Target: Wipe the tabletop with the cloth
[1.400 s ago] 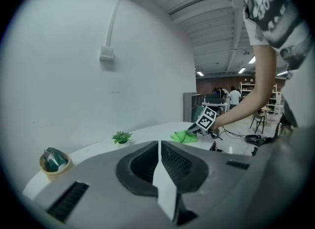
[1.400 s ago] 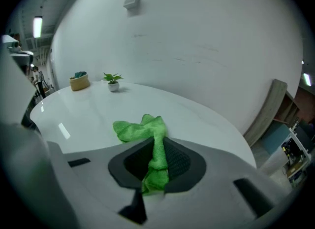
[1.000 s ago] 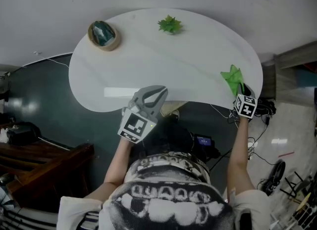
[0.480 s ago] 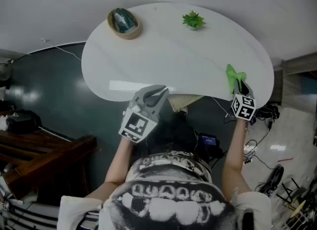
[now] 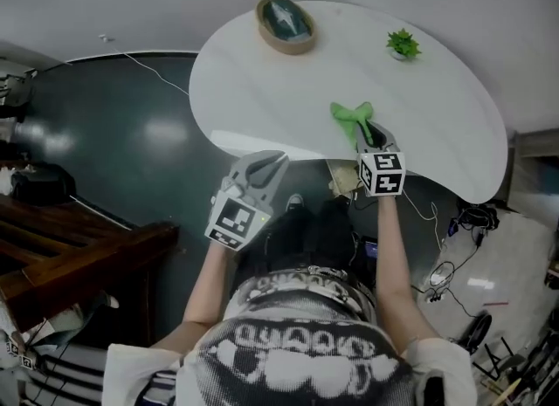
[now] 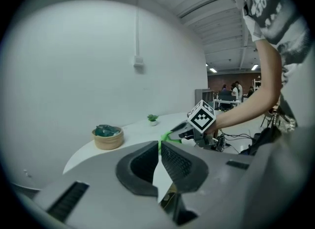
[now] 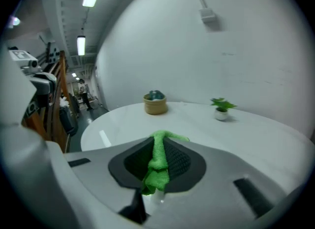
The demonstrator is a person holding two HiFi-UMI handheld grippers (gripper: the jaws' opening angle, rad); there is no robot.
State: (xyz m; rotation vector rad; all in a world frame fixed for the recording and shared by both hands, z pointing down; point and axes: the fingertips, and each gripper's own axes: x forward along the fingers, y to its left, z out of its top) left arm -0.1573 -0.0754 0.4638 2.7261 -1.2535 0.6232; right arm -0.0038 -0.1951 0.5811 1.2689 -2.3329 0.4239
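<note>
The cloth is clamped in the right gripper's jaws, shown clearly only in that gripper's view. In the head view its free end is laid on the tabletop. The left gripper's jaws are pressed together, empty. A basket is set beyond.

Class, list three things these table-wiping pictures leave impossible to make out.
Whether the green cloth presses on the white oval tabletop: the right gripper hides the contact behind its jaws in the right gripper view; head view too steep.
The woven basket's teal contents: too small in every view.
The table legs: head view, hidden under the tabletop.
</note>
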